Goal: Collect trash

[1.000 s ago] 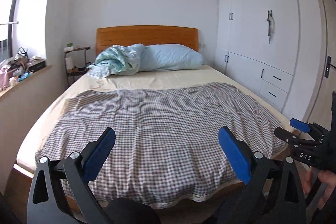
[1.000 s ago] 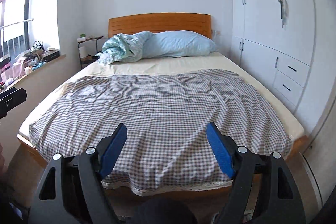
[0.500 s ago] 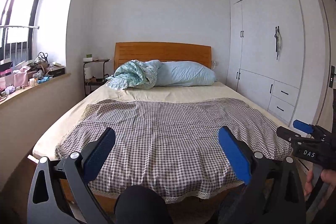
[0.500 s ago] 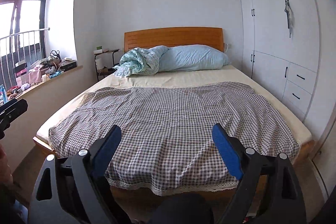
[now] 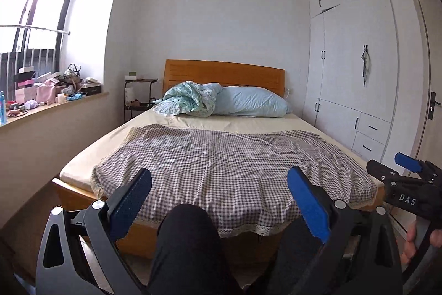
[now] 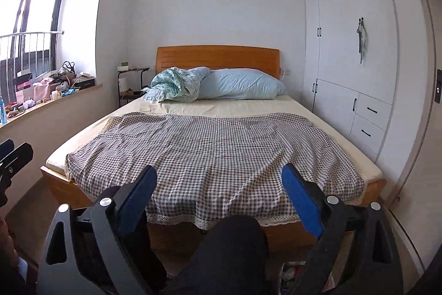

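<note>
Jaws of our left gripper stand spread and empty; those of our right gripper are opening, empty, facing the bed with its checked blanket.

The room has plain white walls. A bed with a wooden headboard stands against the far wall. A checked blanket covers its near half; a pale blue pillow and a bunched quilt lie at the head. A white wardrobe lines the right wall. A bright window sits on the left above a cluttered sill. A small shelf stands beside the headboard.
</note>
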